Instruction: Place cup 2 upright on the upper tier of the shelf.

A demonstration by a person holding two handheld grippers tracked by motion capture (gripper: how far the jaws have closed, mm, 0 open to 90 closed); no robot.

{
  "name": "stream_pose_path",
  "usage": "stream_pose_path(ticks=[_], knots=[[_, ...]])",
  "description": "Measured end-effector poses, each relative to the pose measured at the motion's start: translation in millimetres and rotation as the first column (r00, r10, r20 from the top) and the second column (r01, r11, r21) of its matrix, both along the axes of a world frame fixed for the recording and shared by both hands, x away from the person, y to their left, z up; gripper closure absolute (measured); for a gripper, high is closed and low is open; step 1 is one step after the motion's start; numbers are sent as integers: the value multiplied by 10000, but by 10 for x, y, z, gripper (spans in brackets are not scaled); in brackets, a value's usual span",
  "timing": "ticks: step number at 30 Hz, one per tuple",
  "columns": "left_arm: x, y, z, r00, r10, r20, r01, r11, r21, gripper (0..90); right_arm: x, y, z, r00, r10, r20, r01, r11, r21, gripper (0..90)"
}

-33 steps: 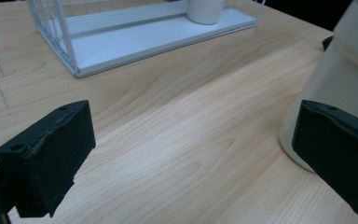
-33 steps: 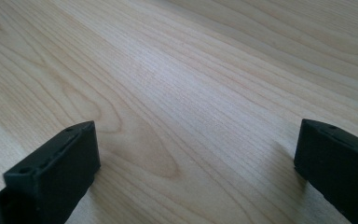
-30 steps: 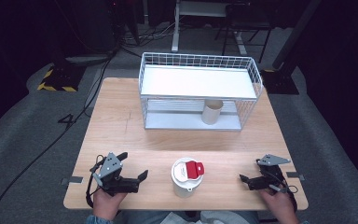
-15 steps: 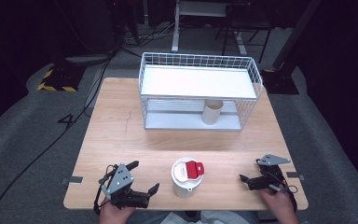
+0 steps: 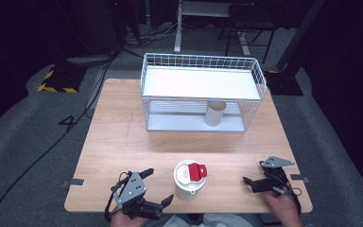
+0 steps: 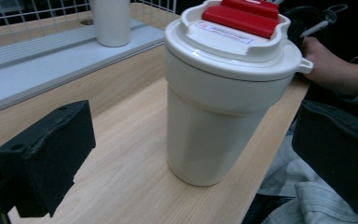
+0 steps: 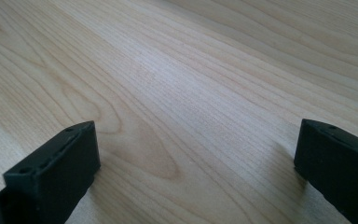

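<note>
1. Left tongs are spread wide, aimed at the white cup just beside them, untouched.
2. Right tongs are spread, resting low over the desk, well apart from the cup.

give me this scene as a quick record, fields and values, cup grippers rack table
cup: white cup with a red-flapped lid, upright near the table's front edge
left gripper: open, aimed at the cup, jaws either side but apart from it
right gripper: open, low over bare wood, holding nothing
rack: white wire rack at the far side, two levels
roll: pale tube upright on the rack's lower level
table: light wood
contact: neither gripper touches the cup
</note>
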State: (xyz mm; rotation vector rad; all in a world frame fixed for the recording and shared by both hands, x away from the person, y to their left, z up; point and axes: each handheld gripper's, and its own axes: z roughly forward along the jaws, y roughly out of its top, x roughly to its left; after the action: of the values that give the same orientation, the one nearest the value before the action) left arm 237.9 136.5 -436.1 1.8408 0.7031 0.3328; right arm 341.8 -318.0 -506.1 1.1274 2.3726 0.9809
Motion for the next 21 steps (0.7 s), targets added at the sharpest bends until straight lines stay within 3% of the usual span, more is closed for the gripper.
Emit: stream_pose_path(ticks=[14,21], knots=[[54,-266,-88,9971,-761,91,765,9959,-486,0,0,0,0,10000,-1,1,1,10000,0,1],[126,-375,-174,9976,-688,55,689,9974,-219,0,0,0,0,10000,1,0,-1,10000,1,1]])
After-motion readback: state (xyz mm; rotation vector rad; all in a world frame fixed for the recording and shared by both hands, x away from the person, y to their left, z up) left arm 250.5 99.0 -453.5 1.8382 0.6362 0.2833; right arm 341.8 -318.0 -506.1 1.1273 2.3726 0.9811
